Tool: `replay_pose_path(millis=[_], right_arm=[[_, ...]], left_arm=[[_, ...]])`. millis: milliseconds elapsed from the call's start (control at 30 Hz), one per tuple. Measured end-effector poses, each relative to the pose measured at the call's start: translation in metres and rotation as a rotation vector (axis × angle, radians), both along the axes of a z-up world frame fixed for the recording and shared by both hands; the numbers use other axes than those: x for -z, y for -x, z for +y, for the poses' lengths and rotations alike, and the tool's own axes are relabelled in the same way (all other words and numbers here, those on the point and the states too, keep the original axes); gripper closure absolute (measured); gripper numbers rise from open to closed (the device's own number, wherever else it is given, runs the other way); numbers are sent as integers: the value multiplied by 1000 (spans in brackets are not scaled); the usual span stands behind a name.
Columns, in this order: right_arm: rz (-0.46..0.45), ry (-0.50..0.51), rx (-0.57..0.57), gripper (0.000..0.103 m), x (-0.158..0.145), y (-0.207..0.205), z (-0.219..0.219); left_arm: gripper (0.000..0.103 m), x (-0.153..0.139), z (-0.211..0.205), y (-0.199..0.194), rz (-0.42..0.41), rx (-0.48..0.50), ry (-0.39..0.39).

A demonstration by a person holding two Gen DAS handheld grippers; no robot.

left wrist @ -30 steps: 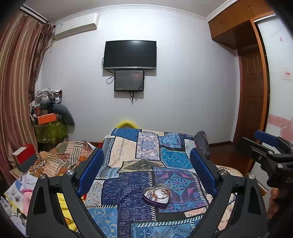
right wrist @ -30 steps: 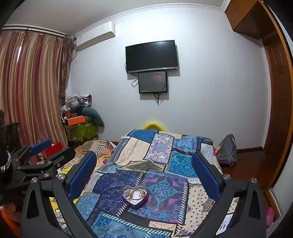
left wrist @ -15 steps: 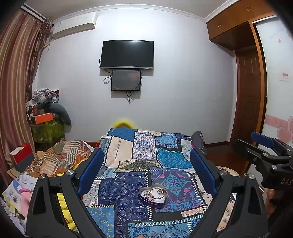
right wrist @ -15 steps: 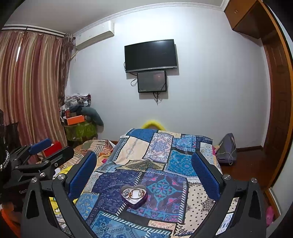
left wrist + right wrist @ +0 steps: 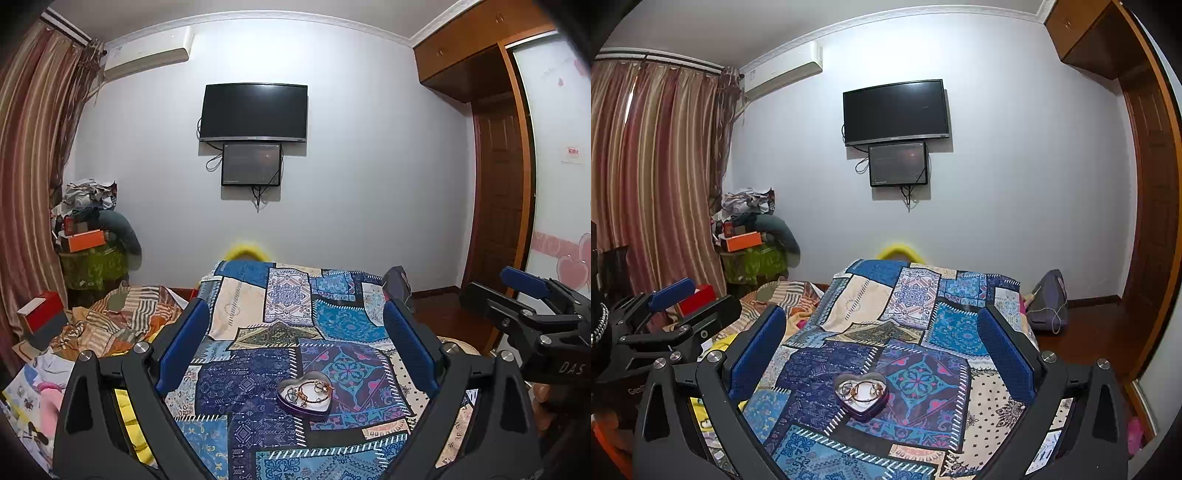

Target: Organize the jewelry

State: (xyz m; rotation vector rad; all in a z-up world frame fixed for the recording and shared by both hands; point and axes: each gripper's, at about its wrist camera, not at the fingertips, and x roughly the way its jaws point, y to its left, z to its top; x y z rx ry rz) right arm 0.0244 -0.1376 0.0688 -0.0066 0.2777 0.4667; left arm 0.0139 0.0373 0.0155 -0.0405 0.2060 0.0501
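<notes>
A purple heart-shaped tin (image 5: 306,395) with gold bangles and rings in it sits on the blue patchwork bedspread (image 5: 295,332). It also shows in the right wrist view (image 5: 861,394). My left gripper (image 5: 293,325) is open and empty, held above and short of the tin. My right gripper (image 5: 881,332) is open and empty, likewise above and short of the tin. The right gripper shows at the right edge of the left wrist view (image 5: 532,306). The left gripper shows at the left edge of the right wrist view (image 5: 665,317).
A striped blanket and clutter (image 5: 118,321) lie left of the bed. A pile of boxes and clothes (image 5: 88,240) stands by the curtain. A grey bag (image 5: 1049,295) sits on the floor at right. A TV (image 5: 255,112) hangs on the far wall.
Both grippers have drifted slightly; the tin sits a little further left and higher in the left wrist view. Both stay open and empty.
</notes>
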Motion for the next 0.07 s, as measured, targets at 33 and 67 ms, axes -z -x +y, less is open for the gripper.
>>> replay_pose_path(millis=[33,67], right_arm=[[1,0,-1,0,0,0,1],[2,0,-2,0,0,0,1]], left_arm=[[8,0,0,0,0,0,-1],[8,0,1,0,1,-2,-2]])
